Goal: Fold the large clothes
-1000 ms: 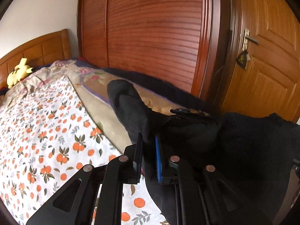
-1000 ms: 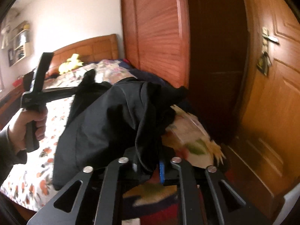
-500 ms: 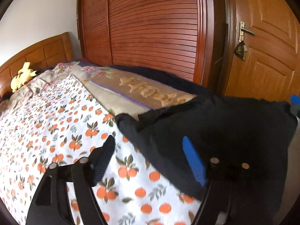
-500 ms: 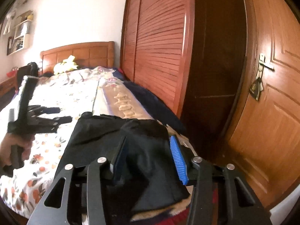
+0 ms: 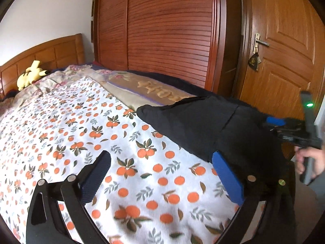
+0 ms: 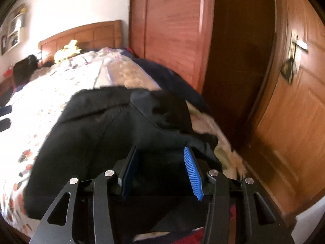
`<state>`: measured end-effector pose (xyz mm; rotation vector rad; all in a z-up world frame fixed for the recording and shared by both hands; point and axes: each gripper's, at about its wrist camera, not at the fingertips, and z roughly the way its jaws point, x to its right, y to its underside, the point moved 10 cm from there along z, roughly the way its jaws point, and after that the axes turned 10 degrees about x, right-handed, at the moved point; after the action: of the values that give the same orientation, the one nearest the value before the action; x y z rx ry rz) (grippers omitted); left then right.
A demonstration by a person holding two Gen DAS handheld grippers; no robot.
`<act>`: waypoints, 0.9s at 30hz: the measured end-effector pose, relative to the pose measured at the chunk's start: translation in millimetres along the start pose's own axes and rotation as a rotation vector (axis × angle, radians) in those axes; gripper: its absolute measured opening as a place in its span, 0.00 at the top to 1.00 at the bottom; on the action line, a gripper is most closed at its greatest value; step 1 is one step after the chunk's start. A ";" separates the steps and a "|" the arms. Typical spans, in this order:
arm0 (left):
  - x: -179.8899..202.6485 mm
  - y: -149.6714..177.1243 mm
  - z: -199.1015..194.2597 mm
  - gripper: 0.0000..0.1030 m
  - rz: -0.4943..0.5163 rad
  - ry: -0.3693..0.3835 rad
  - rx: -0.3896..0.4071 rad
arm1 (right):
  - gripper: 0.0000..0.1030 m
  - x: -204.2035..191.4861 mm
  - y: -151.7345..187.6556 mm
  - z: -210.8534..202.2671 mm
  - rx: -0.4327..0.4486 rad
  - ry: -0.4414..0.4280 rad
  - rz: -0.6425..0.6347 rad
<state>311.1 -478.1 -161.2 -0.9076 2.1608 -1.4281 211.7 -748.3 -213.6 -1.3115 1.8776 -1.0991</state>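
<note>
A large black garment lies folded on the bed's near right corner, over the orange-print sheet. My left gripper is wide open and empty above the sheet, its right blue pad beside the garment's near edge. My right gripper is open just over the black garment, with nothing between the pads. The right gripper also shows in the left wrist view, held by a hand at the garment's right end.
A wooden headboard and a yellow plush toy are at the far end of the bed. A slatted wardrobe and a wooden door stand close along the right side. A beige blanket lies beyond the garment.
Both grippers have let go of the black garment and opened. The garment dropped from hanging in the air to lying folded on the bed. Both grippers drew back slightly.
</note>
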 end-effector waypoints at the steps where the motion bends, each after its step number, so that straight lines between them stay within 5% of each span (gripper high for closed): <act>1: -0.7 0.0 -9.8 0.02 0.003 -0.005 0.007 | 0.58 0.2 1.7 2.0 -0.006 -0.012 0.020; 9: -10.9 -3.9 -67.9 0.02 0.004 -0.056 0.025 | 0.56 -9.9 -17.3 -29.7 0.033 0.028 0.032; 20: -32.2 6.2 -158.3 0.02 0.013 -0.148 0.028 | 0.18 -102.9 -30.5 -95.8 0.105 -0.093 -0.012; 27: -56.1 21.5 -221.3 0.02 -0.026 -0.221 0.026 | 0.07 -189.3 -20.6 -126.8 0.120 -0.229 -0.025</act>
<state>204.0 -287.0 -93.4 -1.0359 1.9702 -1.2981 180.4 -536.7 -132.4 -1.3352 1.6083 -1.0108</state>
